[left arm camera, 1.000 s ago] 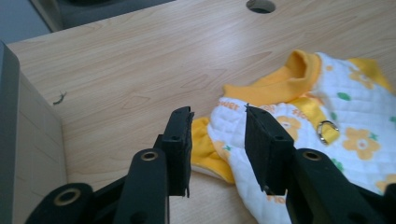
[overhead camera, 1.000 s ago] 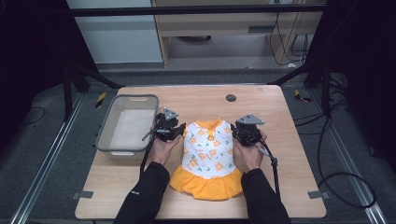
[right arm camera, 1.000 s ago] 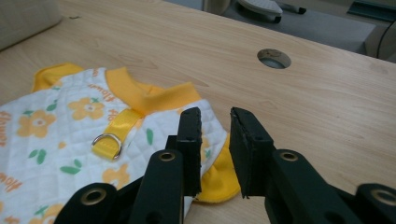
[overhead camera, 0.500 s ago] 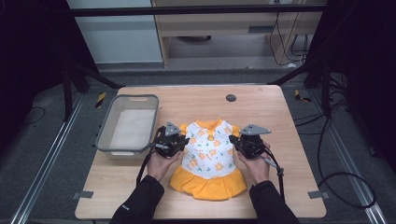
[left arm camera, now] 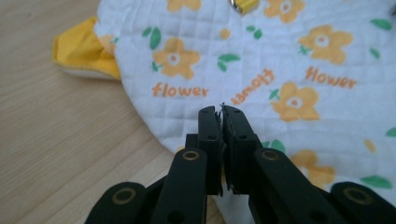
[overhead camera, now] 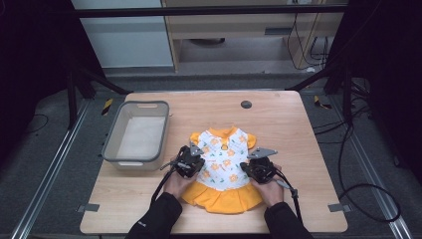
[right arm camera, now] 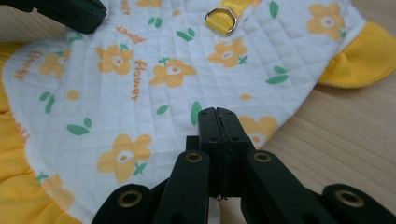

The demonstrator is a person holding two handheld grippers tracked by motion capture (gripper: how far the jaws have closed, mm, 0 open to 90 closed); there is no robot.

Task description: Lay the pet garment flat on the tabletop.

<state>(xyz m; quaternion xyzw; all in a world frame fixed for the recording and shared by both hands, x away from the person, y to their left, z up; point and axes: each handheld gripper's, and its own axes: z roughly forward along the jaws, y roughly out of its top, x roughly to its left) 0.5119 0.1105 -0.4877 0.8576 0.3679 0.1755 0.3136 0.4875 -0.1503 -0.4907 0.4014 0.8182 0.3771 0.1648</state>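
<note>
Both hands reach forward, low over the table (overhead camera: 298, 124). The left gripper (overhead camera: 191, 162) and right gripper (overhead camera: 256, 169) (jaws pressed together) pinch the flowered dress (overhead camera: 224, 164) by its side edges.

Wooden table (overhead camera: 298, 129), light grain; a grey plastic bin (overhead camera: 110, 142) with a pale inner floor stands on its left part, long side running front to back, its near end close to the table's front-left area. A small dark round disc (overhead camera: 246, 104) lies near the far edge of the table, well apart from the bin. Off the table: grey floor with black cables (overhead camera: 348, 164) at right, black frame struts at both far corners, and a pale cabinet (overhead camera: 124, 40) behind.
</note>
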